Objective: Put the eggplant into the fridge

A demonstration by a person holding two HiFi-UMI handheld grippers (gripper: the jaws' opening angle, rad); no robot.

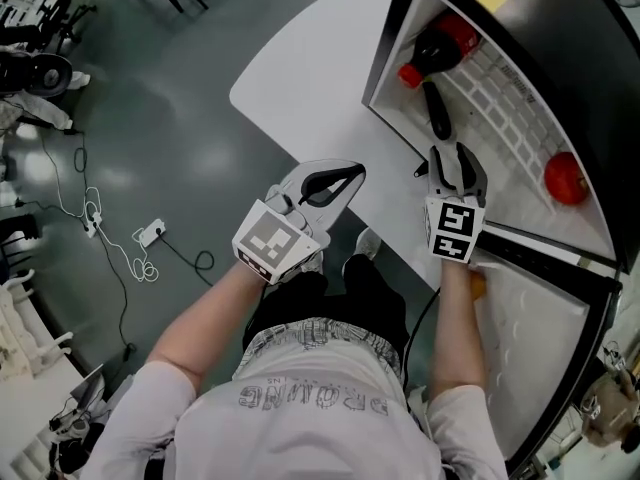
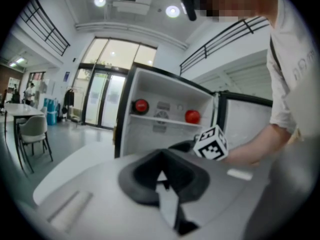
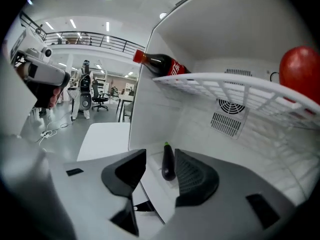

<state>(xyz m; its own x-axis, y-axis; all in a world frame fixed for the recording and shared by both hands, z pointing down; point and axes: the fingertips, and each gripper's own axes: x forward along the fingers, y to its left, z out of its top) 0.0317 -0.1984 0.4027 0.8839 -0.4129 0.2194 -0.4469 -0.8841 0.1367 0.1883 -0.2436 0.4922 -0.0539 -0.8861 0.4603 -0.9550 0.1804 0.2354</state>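
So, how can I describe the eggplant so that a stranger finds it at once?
Look into the open fridge, under its wire shelf. There the eggplant lies alone on the white floor: dark, long, with a green tip, while the bottle and the red fruit rest on the shelf above.

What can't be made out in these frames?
Red fruit: cut off by the right gripper view's edge; kind unclear.
Bottle: label too small to read, right gripper view.
Eggplant: absent from left gripper view; the left gripper covers the fridge floor.
Orange thing: head view, mostly behind the forearm.
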